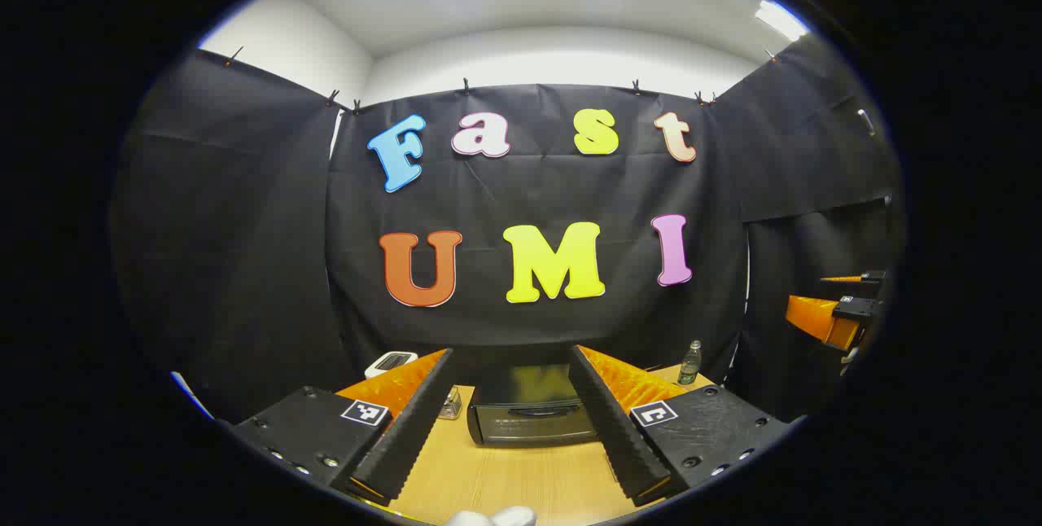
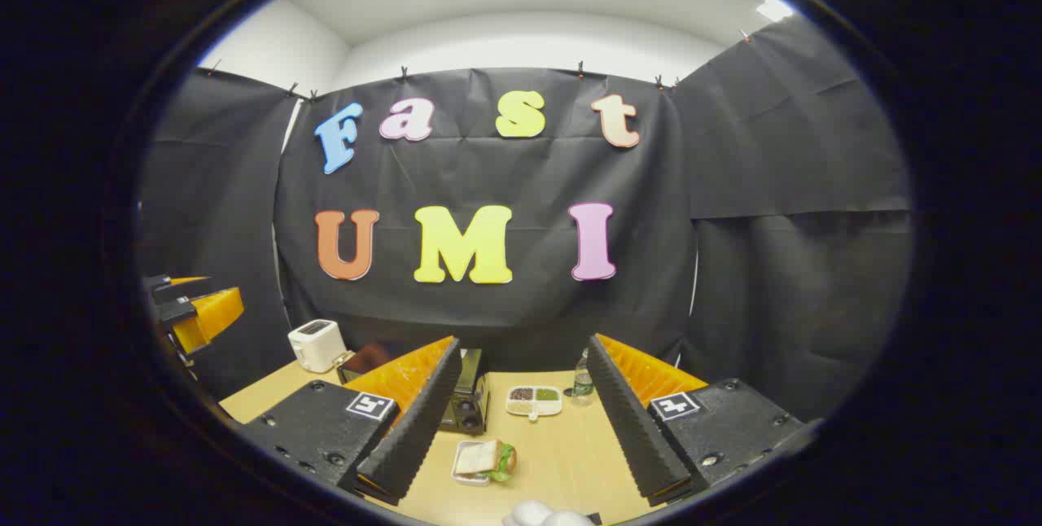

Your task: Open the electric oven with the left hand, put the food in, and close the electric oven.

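Note:
The black electric oven (image 1: 531, 416) stands on the wooden table (image 1: 505, 477) with its door closed, straight ahead between the fingers of my left gripper (image 1: 509, 353). That gripper is open, holds nothing and hovers short of the oven. In the right gripper view the food, a sandwich with green leaves on a small white tray (image 2: 486, 458), lies on the table (image 2: 562, 461) below my right gripper (image 2: 523, 343). This gripper is open as well, above and apart from the sandwich. The oven (image 2: 470, 400) is partly hidden behind its left finger.
A white toaster (image 2: 317, 344) stands at the table's back left. A divided dish of beans (image 2: 533, 400) and a plastic bottle (image 2: 581, 379) sit behind the sandwich. A small glass jar (image 1: 450, 404) is left of the oven. Black cloth walls close in the table.

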A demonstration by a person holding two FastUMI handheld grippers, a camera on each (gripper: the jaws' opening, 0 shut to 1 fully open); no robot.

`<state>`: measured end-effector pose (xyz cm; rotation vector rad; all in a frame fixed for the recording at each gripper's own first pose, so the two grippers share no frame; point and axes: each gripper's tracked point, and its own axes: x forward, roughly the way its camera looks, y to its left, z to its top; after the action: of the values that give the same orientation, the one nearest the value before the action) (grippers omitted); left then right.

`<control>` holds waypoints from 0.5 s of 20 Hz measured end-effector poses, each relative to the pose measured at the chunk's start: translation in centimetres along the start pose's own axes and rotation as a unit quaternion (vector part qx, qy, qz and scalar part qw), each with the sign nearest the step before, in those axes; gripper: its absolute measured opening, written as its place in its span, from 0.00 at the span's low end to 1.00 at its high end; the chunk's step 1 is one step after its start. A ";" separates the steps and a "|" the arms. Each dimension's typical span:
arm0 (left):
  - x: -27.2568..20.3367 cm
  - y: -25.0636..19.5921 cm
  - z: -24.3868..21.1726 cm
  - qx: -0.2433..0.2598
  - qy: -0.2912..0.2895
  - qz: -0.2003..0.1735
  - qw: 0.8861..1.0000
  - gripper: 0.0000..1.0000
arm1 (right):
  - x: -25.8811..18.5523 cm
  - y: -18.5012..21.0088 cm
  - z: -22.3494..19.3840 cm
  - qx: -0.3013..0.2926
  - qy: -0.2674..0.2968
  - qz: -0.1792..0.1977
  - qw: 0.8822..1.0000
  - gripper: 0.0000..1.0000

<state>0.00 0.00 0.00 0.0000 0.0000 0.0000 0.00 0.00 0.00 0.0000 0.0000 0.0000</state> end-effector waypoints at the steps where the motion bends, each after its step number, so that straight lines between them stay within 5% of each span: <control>1: -0.2 0.1 0.0 0.001 -0.002 0.000 1.000 0.93 | -0.1 -0.1 0.1 0.001 0.000 0.001 1.000 0.99; 10: -0.9 -0.3 0.1 -0.002 -0.001 0.008 1.000 0.92 | -0.4 -0.6 -0.1 -0.005 0.000 0.010 1.000 0.99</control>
<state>-0.87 -0.28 0.07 -0.0034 -0.0028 0.0160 -0.41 -0.55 -0.09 -0.0108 -0.0007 0.0201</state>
